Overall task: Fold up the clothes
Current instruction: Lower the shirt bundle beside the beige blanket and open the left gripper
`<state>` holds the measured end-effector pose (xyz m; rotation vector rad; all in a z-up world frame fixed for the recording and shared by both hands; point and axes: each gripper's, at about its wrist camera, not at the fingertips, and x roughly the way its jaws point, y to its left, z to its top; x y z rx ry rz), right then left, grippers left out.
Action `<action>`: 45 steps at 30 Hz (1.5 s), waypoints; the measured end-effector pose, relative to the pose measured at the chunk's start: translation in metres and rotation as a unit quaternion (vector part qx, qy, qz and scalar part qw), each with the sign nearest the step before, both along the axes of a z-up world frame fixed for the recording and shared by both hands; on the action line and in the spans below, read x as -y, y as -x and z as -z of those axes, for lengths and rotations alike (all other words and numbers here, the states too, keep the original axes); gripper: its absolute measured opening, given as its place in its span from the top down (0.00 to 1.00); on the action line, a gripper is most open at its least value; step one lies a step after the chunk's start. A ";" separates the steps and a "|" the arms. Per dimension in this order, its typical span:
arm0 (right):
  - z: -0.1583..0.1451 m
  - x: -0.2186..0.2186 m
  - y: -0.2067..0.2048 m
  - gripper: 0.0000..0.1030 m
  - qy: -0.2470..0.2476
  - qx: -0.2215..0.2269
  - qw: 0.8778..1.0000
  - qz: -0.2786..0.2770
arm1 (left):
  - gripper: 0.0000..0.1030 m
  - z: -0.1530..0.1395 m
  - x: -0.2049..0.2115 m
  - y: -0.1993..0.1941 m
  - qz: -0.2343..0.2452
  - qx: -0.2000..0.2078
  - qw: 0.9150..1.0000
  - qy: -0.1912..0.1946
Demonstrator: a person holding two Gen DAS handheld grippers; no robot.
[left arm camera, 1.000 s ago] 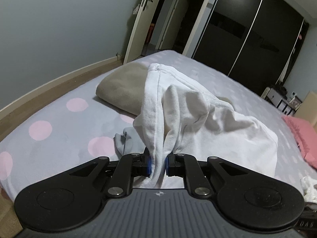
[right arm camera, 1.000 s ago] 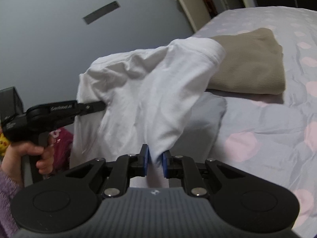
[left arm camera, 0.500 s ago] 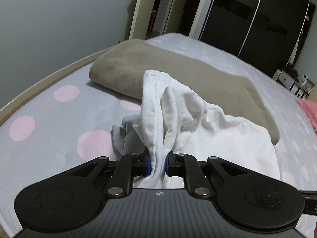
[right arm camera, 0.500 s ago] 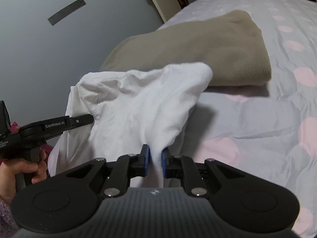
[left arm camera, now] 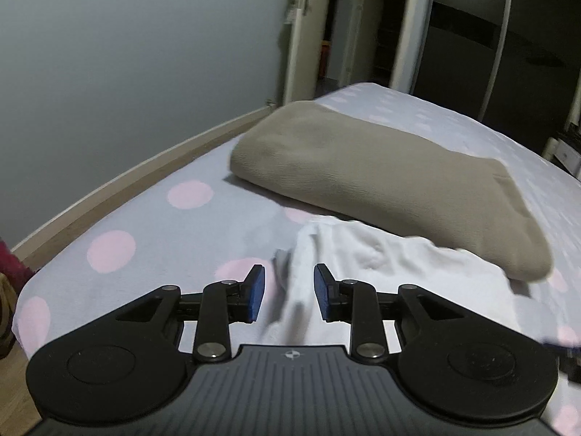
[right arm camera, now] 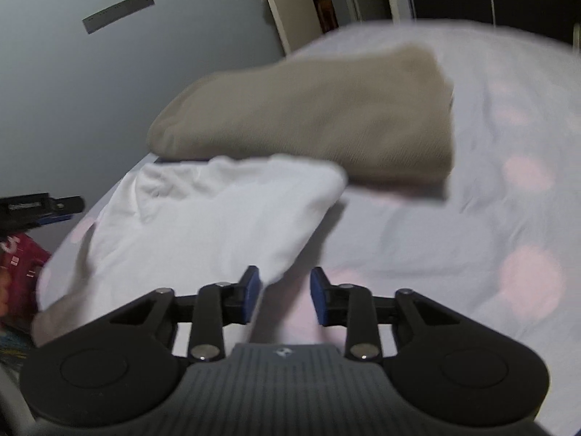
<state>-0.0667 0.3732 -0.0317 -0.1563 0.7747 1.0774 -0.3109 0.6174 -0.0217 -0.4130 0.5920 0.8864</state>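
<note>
1. Both claws have let go: the left gripper (left arm camera: 289, 292) and right gripper (right arm camera: 284, 296) are opening, pads clear of the white shirt (right arm camera: 218, 218), which they pinched a second ago.
2. The shirt now lies flat on the dotted sheet (left arm camera: 145, 225), centre frame; this fold looks laid.
3. A folded tan blanket (left arm camera: 381, 181) touches its far edge, crowding the next fold.

Home bedroom: polka-dot bed (left arm camera: 152, 225), dark sliding wardrobe (left arm camera: 468, 54), door (left arm camera: 301, 36).
</note>
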 end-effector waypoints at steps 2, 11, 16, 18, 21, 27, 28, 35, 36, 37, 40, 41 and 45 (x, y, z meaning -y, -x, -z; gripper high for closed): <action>-0.008 0.001 0.003 0.80 -0.016 0.041 0.999 -0.013 | 0.74 -0.003 0.010 -0.008 0.029 -0.007 0.999 -0.010; 0.013 -0.046 0.003 0.86 -0.004 0.075 0.993 -0.088 | 0.76 0.042 -0.009 -0.031 0.010 -0.045 0.999 0.020; 0.039 -0.079 -0.007 0.86 0.033 0.081 0.992 -0.090 | 0.76 0.065 -0.022 -0.038 -0.006 -0.064 0.997 0.038; 0.046 -0.090 -0.018 0.86 0.039 0.065 0.993 -0.086 | 0.75 0.067 -0.023 -0.042 -0.010 -0.075 0.997 0.037; 0.047 -0.102 -0.024 0.86 0.049 0.063 0.992 -0.094 | 0.73 0.069 -0.029 -0.043 -0.018 -0.072 0.996 0.047; 0.043 -0.100 -0.026 0.86 0.050 0.055 0.993 -0.096 | 0.74 0.057 -0.023 -0.041 -0.018 -0.068 0.997 0.033; 0.040 -0.096 -0.027 0.85 0.047 0.050 0.993 -0.094 | 0.74 0.051 -0.019 -0.042 -0.012 -0.059 0.998 0.019; 0.021 -0.084 -0.030 0.89 0.018 0.103 0.990 -0.096 | 0.78 0.021 -0.018 -0.058 0.009 -0.007 1.000 -0.017; 0.020 -0.085 -0.033 0.90 0.014 0.103 0.990 -0.092 | 0.78 0.022 -0.021 -0.063 0.011 -0.005 1.000 -0.017; 0.019 -0.087 -0.036 0.90 0.011 0.104 0.991 -0.089 | 0.78 0.023 -0.025 -0.067 0.014 -0.006 1.000 -0.015; 0.019 -0.095 -0.044 0.90 0.006 0.101 0.991 -0.092 | 0.78 0.033 -0.044 -0.078 0.010 -0.009 1.000 0.001; 0.021 -0.100 -0.046 0.90 0.010 0.099 0.991 -0.094 | 0.78 0.038 -0.050 -0.081 0.004 -0.009 1.000 0.011; 0.043 -0.117 -0.058 0.92 0.032 0.069 0.993 -0.092 | 0.78 0.063 -0.064 -0.092 -0.018 -0.027 0.999 0.039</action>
